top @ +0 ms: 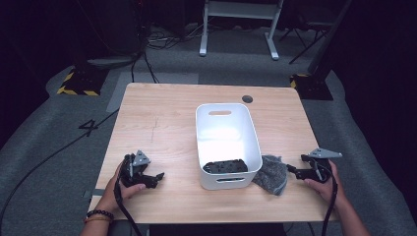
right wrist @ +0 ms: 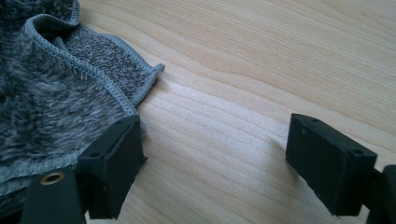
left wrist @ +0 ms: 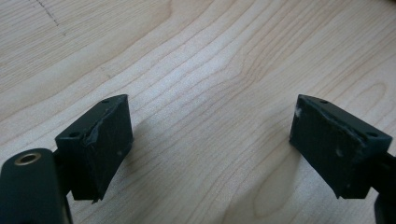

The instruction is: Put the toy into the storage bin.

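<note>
A white plastic bin (top: pixel 227 142) stands in the middle of the wooden table (top: pixel 162 118), with a dark object (top: pixel 225 165) lying in its near end. A crumpled grey fuzzy cloth (top: pixel 271 173) lies on the table against the bin's right near corner. My right gripper (top: pixel 293 164) rests just right of the cloth, open, and in the right gripper view (right wrist: pixel 212 154) its left jaw stands at the cloth's hemmed edge (right wrist: pixel 70 93) with bare wood between the jaws. My left gripper (top: pixel 156 178) sits at the table's near left, open (left wrist: pixel 210 149) over bare wood.
A round cable hole (top: pixel 247 99) sits near the table's far right edge. Beyond the table are floor cables, a white desk frame (top: pixel 239 24) and yellow-black striped bases (top: pixel 78 84).
</note>
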The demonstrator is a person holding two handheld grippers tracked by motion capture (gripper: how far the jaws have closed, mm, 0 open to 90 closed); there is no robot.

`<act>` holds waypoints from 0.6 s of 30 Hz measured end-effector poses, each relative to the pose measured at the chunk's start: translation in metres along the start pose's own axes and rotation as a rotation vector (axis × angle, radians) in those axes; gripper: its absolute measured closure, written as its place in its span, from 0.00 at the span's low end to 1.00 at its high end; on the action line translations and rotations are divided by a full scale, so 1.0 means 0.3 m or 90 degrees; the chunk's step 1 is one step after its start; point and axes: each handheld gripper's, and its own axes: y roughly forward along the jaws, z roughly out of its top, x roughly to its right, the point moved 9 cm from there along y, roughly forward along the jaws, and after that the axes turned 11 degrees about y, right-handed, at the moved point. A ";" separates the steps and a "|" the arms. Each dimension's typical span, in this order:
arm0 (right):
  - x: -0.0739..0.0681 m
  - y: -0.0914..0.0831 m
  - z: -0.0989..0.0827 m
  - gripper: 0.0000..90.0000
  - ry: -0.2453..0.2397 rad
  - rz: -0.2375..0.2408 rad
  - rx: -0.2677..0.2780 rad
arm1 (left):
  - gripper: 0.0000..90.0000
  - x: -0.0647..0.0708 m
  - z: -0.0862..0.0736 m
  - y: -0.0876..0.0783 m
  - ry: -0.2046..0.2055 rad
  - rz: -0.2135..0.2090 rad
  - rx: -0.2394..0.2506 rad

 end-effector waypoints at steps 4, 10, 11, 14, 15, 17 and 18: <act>-0.001 0.000 0.000 0.21 -0.002 0.002 0.000 | 0.15 0.000 0.000 0.000 0.000 0.000 0.000; -0.001 0.000 0.000 0.21 -0.003 0.004 0.000 | 0.15 0.000 0.000 0.000 0.000 0.000 0.000; -0.001 0.000 0.000 0.21 -0.003 0.004 0.000 | 0.15 0.000 0.000 0.000 -0.001 0.000 0.000; -0.002 0.000 0.000 0.21 -0.003 0.004 -0.001 | 0.15 0.000 0.000 0.000 -0.001 0.001 -0.001; -0.002 0.000 -0.001 0.21 -0.004 0.004 -0.001 | 0.15 0.000 0.000 0.000 -0.001 0.001 -0.001; -0.002 0.000 -0.001 0.21 -0.004 0.004 -0.001 | 0.15 0.000 0.000 0.000 -0.001 0.001 -0.001; -0.002 0.000 0.000 0.21 -0.004 0.004 -0.001 | 0.15 0.000 0.000 0.000 -0.001 0.001 -0.001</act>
